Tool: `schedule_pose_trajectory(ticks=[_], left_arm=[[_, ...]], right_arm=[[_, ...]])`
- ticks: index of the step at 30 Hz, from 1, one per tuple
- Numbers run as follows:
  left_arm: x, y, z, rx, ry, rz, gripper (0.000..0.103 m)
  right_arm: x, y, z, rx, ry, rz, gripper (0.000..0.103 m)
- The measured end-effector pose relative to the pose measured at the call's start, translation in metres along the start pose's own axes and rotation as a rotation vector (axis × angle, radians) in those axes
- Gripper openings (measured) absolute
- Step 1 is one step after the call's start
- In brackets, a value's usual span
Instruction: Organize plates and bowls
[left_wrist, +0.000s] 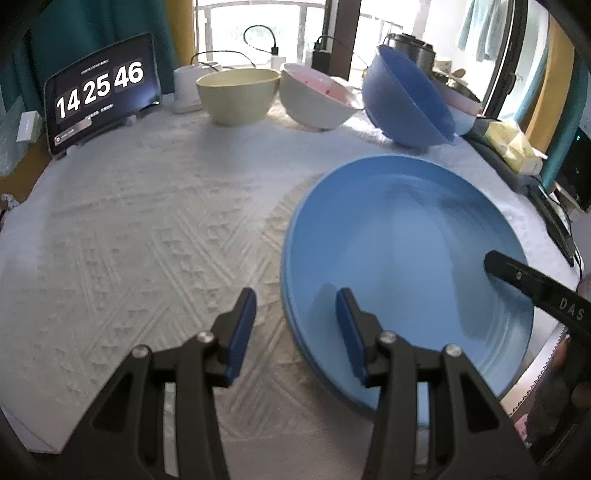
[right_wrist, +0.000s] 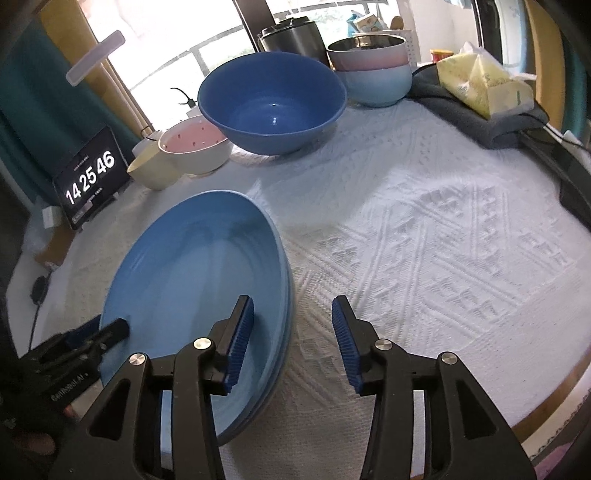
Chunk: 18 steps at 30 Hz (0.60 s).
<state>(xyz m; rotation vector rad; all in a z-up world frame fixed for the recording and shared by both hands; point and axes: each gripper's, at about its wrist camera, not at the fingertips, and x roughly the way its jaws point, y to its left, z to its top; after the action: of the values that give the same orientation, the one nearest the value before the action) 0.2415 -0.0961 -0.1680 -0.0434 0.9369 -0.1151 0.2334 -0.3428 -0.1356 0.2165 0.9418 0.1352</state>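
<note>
A stack of light blue plates (left_wrist: 406, 236) lies on the white patterned cloth (left_wrist: 147, 221). My left gripper (left_wrist: 295, 328) is open and straddles the stack's left rim, one pad outside it and the other over the plate. My right gripper (right_wrist: 293, 336) is open in the same way at the opposite rim of the plates (right_wrist: 192, 273); neither pad presses on it. Along the back stand a cream bowl (left_wrist: 238, 94), a white bowl with a pink inside (left_wrist: 317, 98) and a big dark blue bowl (right_wrist: 271, 107). Behind that sit stacked pale blue and pink bowls (right_wrist: 373, 70).
A tablet showing a clock (left_wrist: 99, 96) leans at the back left. A yellow tissue pack (right_wrist: 484, 85) rests on a folded grey cloth (right_wrist: 480, 122) at the back right. A metal canister (right_wrist: 291, 37) and charger cables stand by the window. The table's edge (right_wrist: 554, 406) runs close on the right.
</note>
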Motion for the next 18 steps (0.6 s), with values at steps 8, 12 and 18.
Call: schedule_pose_trajectory(ticks=[8, 12, 18], left_arm=[[0.002, -0.007, 0.001, 0.025, -0.014, -0.055, 0.045], [0.001, -0.006, 0.001, 0.035, -0.015, -0.058, 0.043], [0.0, -0.002, 0.001, 0.029, -0.006, -0.062, 0.041]], right_arm=[[0.005, 0.016, -0.005, -0.004, 0.01, 0.04, 0.047], [0.005, 0.015, -0.003, 0.002, 0.012, 0.038, 0.046], [0.004, 0.021, -0.002, -0.011, 0.006, 0.021, 0.045]])
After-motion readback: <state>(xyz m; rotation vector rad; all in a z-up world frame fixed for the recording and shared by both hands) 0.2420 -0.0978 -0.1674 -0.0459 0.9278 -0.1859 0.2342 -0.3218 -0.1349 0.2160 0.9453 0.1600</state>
